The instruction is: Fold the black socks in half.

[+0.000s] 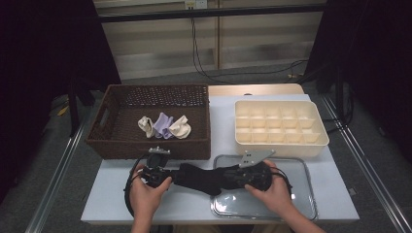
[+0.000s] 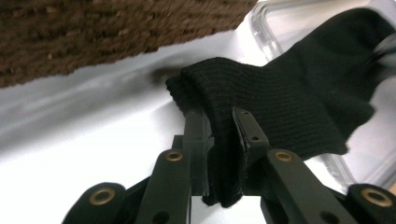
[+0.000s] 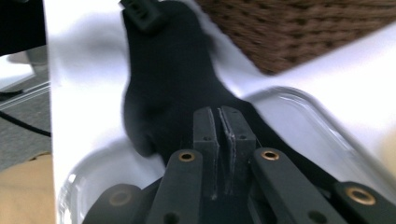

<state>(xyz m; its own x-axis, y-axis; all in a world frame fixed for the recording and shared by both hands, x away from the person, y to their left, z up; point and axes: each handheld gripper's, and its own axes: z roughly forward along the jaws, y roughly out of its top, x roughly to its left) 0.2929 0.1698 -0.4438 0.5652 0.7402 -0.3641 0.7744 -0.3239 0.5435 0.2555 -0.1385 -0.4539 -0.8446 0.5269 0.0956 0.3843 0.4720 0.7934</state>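
between the wicker basket and the clear tray, a black sock is held stretched just above the table, its cuff clenched in the left gripper and its far end pinched by the right gripper. it is judged light, limp and stretchy, so it is best gripped at both ends, as a single hold would let it droop.

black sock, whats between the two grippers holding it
In the high view only the black sock spans from the left gripper to the right gripper.
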